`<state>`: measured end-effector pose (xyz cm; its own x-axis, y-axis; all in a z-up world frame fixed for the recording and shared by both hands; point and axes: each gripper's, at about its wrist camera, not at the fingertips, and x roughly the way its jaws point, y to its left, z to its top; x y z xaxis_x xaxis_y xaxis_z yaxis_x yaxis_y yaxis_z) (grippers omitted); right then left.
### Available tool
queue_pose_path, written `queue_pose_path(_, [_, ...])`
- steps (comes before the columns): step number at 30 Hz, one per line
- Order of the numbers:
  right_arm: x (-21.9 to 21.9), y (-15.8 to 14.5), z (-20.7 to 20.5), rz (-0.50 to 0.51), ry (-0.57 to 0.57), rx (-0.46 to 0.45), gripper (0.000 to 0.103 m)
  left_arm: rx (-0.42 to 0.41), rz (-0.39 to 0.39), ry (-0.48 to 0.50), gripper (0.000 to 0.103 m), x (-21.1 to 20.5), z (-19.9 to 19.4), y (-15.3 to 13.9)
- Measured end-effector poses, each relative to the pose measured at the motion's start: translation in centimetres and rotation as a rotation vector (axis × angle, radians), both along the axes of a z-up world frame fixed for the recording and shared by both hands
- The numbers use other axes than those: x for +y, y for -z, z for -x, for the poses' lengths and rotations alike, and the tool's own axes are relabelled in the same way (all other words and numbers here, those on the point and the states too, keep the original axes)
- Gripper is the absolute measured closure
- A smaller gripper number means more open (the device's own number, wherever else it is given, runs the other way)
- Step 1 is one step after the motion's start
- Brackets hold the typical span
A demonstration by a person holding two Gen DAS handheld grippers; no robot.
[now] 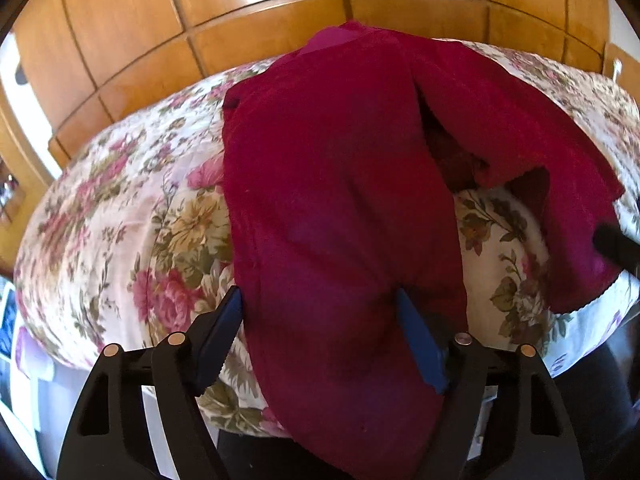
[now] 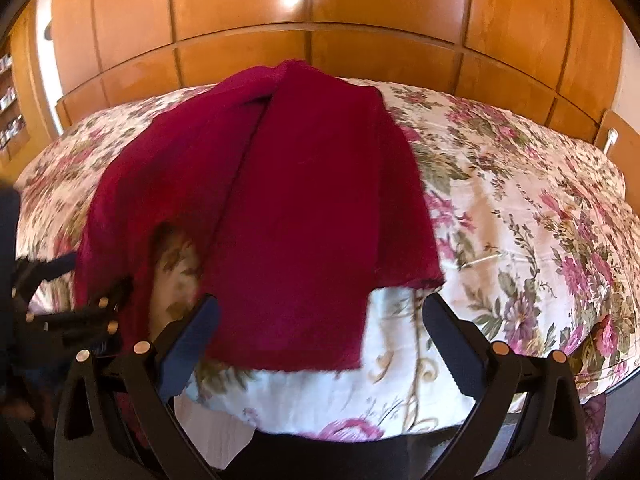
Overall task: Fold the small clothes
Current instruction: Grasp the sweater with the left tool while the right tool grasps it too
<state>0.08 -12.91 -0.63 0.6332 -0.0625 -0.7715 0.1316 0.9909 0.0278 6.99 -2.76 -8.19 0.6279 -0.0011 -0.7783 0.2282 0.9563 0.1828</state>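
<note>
**Red garment draped over the near edge of the bed**

Behind the bed I see a wall of glossy wooden panels running the full width. Off the left edge there are shelves, too blurred for me to read their contents. Nothing lies between my grippers and the cloth.

The surface is a bed with a floral bedspread, cream with pink roses and green leaves.

The dark red garment lies lengthwise from the middle of the bed toward the near edge, split into two long panels. One panel hangs over that edge.

My left gripper has its jaws wide apart, with the hanging panel running between them; the cloth covers much of the right finger, so I cannot tell if it is touching. My right gripper is also spread wide, the hem of the other panel lying between its fingers, unclamped.
</note>
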Motion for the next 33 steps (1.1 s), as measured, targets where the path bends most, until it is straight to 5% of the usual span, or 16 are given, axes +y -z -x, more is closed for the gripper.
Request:
queue_pose_path(5, [-1.6, -0.7, -2.2, -0.029, 0.015, -0.018, 0.007, -0.042, -0.044, 0.034, 0.027, -0.5, 0.2, 0.3])
queue_pose_path(8, [-2.2, -0.7, -3.9, -0.079, 0.003, -0.001, 0.021, -0.050, -0.034, 0.051, 0.029, -0.5, 0.1, 0.5])
queue_pose_path(12, [-1.7, 0.5, -5.5, -0.110, -0.055, 0.058, 0.039, -0.051, 0.017, 0.124, 0.057, -0.3, 0.2, 0.2])
queue_pose_path(15, [-1.0, 1.1, -5.9, -0.085, -0.101, 0.073, 0.063, -0.013, 0.144, 0.133, 0.088, 1.4, -0.3, -0.9])
queue_pose_path(18, [-0.1, 0.1, -5.7, 0.000, -0.179, 0.039, 0.091, 0.097, 0.406, 0.082, 0.092, 5.2, -2.4, -2.5])
queue_pose_path(21, [-0.2, -1.7, -5.2, 0.057, -0.236, 0.004, 0.092, 0.082, 0.578, 0.021, 0.092, 9.2, -4.3, -5.3])
queue_pose_path(25, [-2.4, -5.3, -5.4, 0.052, -0.231, -0.058, 0.093, -0.046, 0.734, -0.070, 0.093, 15.1, -7.6, -10.3])
queue_pose_path(29, [-5.6, -8.9, -6.8, 0.104, -0.165, -0.137, 0.093, -0.150, 0.771, -0.168, 0.093, 20.0, -11.4, -14.2])
queue_pose_path(33, [-10.0, -11.3, -10.8, 0.215, -0.050, -0.192, 0.093, -0.214, 0.715, -0.263, 0.093, 24.3, -16.3, -17.3])
